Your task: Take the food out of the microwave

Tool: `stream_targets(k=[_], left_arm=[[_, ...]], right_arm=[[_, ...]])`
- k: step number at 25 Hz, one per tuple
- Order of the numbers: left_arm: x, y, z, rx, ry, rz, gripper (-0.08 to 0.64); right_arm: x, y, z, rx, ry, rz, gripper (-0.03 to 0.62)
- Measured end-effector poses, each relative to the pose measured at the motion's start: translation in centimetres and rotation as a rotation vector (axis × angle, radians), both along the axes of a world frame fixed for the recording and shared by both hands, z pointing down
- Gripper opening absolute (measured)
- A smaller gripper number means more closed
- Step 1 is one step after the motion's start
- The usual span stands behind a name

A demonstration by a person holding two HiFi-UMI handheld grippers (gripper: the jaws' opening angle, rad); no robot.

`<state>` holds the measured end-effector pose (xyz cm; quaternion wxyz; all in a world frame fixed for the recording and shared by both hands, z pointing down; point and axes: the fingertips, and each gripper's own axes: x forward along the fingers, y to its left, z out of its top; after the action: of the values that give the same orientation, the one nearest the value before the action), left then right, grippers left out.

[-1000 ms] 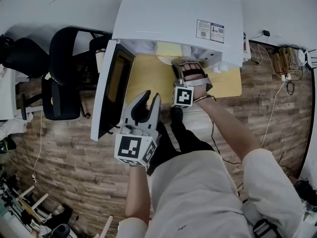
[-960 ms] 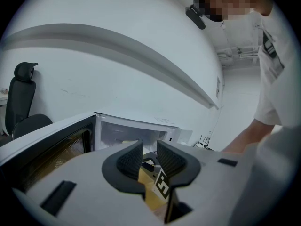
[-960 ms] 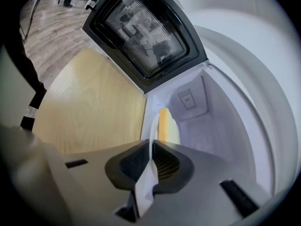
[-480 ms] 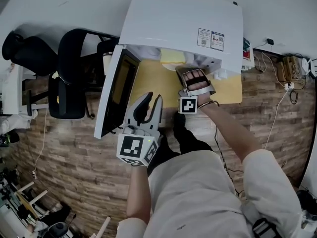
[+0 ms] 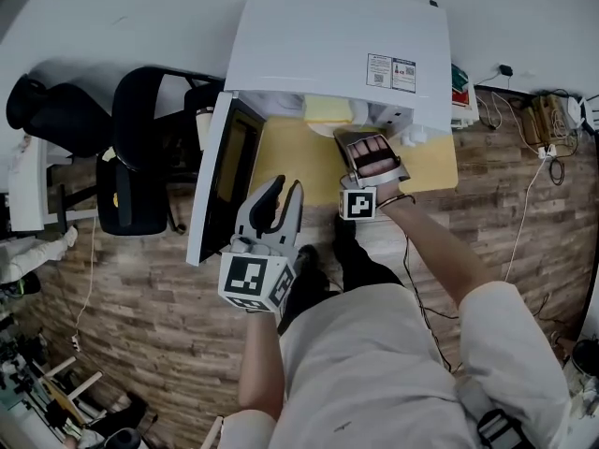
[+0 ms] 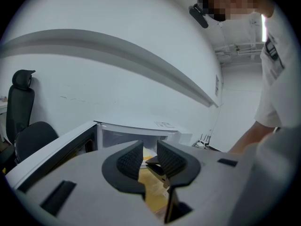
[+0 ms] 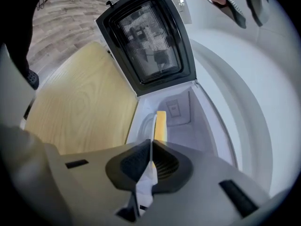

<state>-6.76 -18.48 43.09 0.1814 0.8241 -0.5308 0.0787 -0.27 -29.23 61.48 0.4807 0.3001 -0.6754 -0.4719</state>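
The white microwave [image 5: 346, 45] stands on a yellow wooden table [image 5: 290, 148] with its door [image 5: 220, 181] swung open to the left. A yellow piece of food [image 7: 161, 125] lies on a thin white plate [image 7: 152, 126] at the mouth of the cavity. The food [image 5: 328, 108] also shows under the microwave's top edge in the head view. My right gripper [image 7: 150, 147] is shut on the plate's near rim, reaching into the opening [image 5: 358, 140]. My left gripper [image 5: 286, 187] hangs in front of the door, jaws open and empty [image 6: 149, 157].
Black office chairs [image 5: 140, 157] stand left of the open door. Cables and a power strip [image 5: 538, 120] lie on the wooden floor at the right. The door's inner window [image 7: 150, 41] faces the right gripper. A white wall runs behind the microwave.
My right gripper has risen a little and rolled at the microwave's mouth, still holding the plate's rim. The left gripper has stayed put.
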Motion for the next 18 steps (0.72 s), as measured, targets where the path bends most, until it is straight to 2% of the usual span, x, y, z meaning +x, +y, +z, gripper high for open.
stream_targets(k=[11, 18], left_arm=[[-1.2, 3.3, -1.3, 0.026, 0.000, 0.124, 0.089], [-2.5, 6.0, -2.6, 0.057, 0.012, 0.190, 0.089]], right_arm=[[-0.8, 5.2, -3.9, 0.060, 0.018, 0.036, 0.011], [-1.7, 9.3, -6.0, 0.054, 0.014, 0.082, 0.011]])
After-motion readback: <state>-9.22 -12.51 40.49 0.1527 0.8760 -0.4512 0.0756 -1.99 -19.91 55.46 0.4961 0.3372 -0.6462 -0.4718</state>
